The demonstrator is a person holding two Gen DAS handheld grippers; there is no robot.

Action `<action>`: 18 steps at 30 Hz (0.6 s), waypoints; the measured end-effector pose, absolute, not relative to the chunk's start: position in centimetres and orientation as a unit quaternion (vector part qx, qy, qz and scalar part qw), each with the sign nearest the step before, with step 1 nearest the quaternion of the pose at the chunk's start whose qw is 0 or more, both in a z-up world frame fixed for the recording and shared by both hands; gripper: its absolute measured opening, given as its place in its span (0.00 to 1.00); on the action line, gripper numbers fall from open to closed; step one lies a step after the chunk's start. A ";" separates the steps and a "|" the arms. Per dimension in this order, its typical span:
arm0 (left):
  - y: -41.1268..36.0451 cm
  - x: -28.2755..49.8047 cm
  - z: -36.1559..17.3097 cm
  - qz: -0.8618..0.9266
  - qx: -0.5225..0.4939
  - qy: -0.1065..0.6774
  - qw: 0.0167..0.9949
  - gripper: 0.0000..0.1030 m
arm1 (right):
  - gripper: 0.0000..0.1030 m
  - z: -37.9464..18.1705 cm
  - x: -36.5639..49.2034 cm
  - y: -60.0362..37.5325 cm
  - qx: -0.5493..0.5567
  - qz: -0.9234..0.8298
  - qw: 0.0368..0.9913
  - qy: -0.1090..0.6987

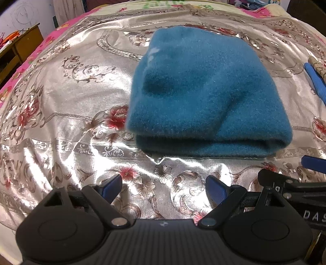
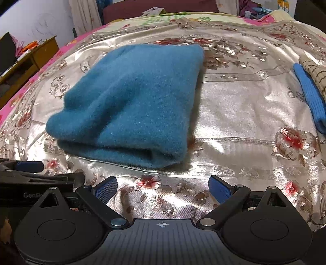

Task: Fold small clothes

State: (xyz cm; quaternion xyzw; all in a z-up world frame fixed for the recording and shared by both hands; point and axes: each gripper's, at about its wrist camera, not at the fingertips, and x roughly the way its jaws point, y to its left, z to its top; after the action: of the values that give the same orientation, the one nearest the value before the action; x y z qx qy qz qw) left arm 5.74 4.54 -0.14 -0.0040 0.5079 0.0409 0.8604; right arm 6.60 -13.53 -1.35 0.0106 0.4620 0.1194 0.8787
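Two grippers are hovering side by side over one folded teal garment. The left gripper (image 1: 163,187) is holding its jaws spread wide, with nothing between them; its blue pads (image 1: 111,186) are hanging above bare cloth. The right gripper (image 2: 163,188) is likewise standing spread and empty, and part of it is showing at the right edge of the left view. One teal garment (image 1: 203,91) is lying folded, in at least two layers, on the shiny floral cloth (image 1: 71,126), its folded edge facing the grippers and lying just beyond their fingertips, touching neither. In the right view the garment (image 2: 130,97) is sitting left of centre.

Two more pieces are lying at the far right, well apart from the garment: one blue ribbed piece (image 2: 309,95) and one checked piece (image 2: 315,75) just beside it. Both are being cut off by the picture's edge, so their kind is hard to make out.

One pink floral sheet (image 1: 20,69) is showing under the shiny cloth along the left side. One wooden desk (image 2: 36,55) is standing beyond it, holding small orange things too blurred to name. Curtains (image 2: 85,18) are hanging at the back. Nothing is standing between the grippers and the garment.
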 end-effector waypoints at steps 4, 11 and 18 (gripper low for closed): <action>4.3 5.7 -0.2 0.041 0.004 0.508 0.860 0.90 | 0.94 -1.6 6.7 -13.7 0.009 0.114 0.877 0.467; 4.3 5.6 0.0 0.040 0.004 0.506 0.862 0.90 | 0.94 -1.9 6.8 -13.9 0.006 0.106 0.877 0.470; 4.4 5.6 0.0 0.040 0.004 0.506 0.861 0.90 | 0.94 -1.9 6.8 -13.9 0.006 0.105 0.876 0.470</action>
State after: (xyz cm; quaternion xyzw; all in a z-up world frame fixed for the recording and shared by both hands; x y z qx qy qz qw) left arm 5.56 4.37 -0.01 0.0042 0.5065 0.0400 0.8613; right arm 6.85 -13.86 -1.94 0.0056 0.4701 0.1048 0.8764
